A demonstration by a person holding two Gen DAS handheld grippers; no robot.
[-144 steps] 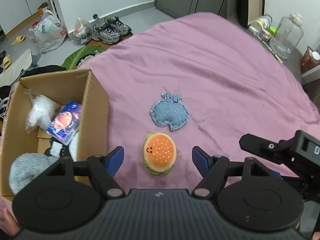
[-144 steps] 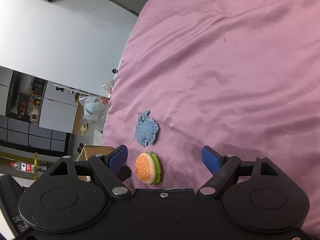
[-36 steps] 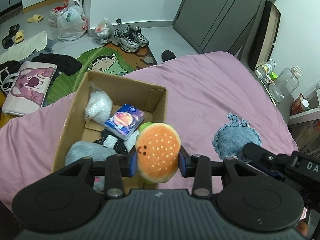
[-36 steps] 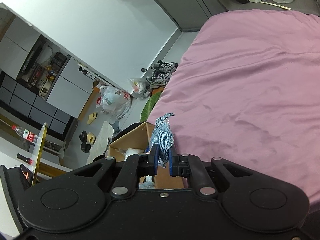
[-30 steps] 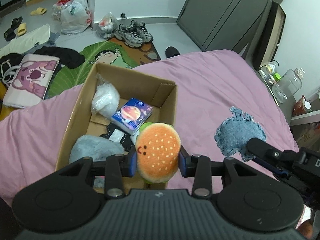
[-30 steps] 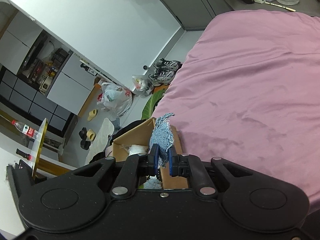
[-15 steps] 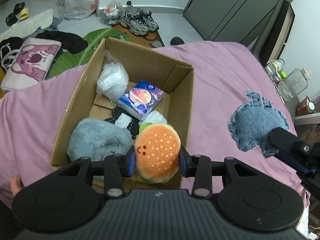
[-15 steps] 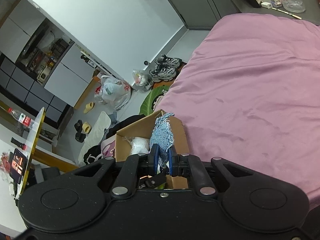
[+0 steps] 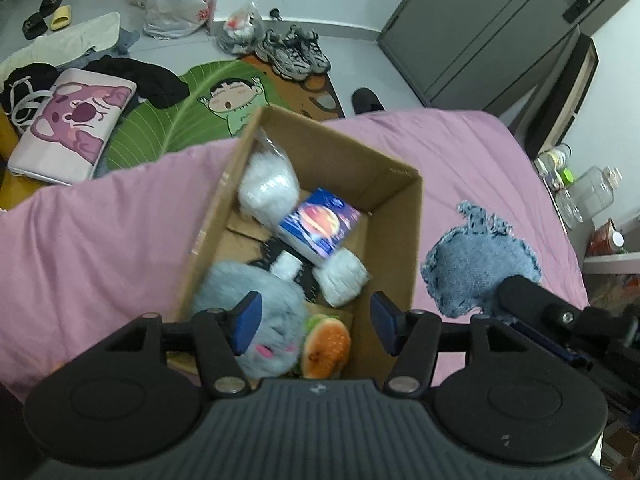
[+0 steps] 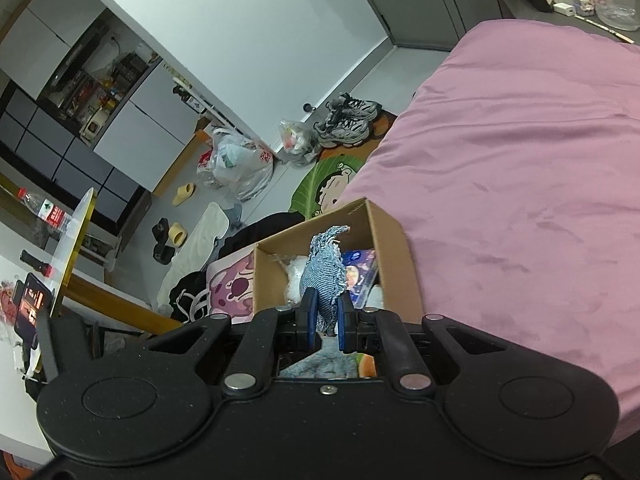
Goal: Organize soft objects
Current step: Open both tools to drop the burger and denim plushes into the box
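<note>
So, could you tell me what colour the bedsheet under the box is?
The bedsheet is pink, clearest in the left wrist view.

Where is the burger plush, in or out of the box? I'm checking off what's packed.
In. The burger lies inside the box beside a grey plush; the left gripper above it has its jaws open and empty.

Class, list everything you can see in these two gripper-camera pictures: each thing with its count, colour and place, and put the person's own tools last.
Cardboard box: one, brown, on the bed.
Burger plush: one, orange and green, inside the box, near corner.
Fluffy plush: one, grey, in the box beside the burger.
Tissue pack: one, blue, in the box.
White bagged items: at least two, in the box.
Denim patch: one, blue, held above the bed, right of the box.
Bedsheet: one, pink.
Sneakers: one pair, grey, on the floor.
Left gripper: open, above the box.
Right gripper: shut on the denim.
</note>
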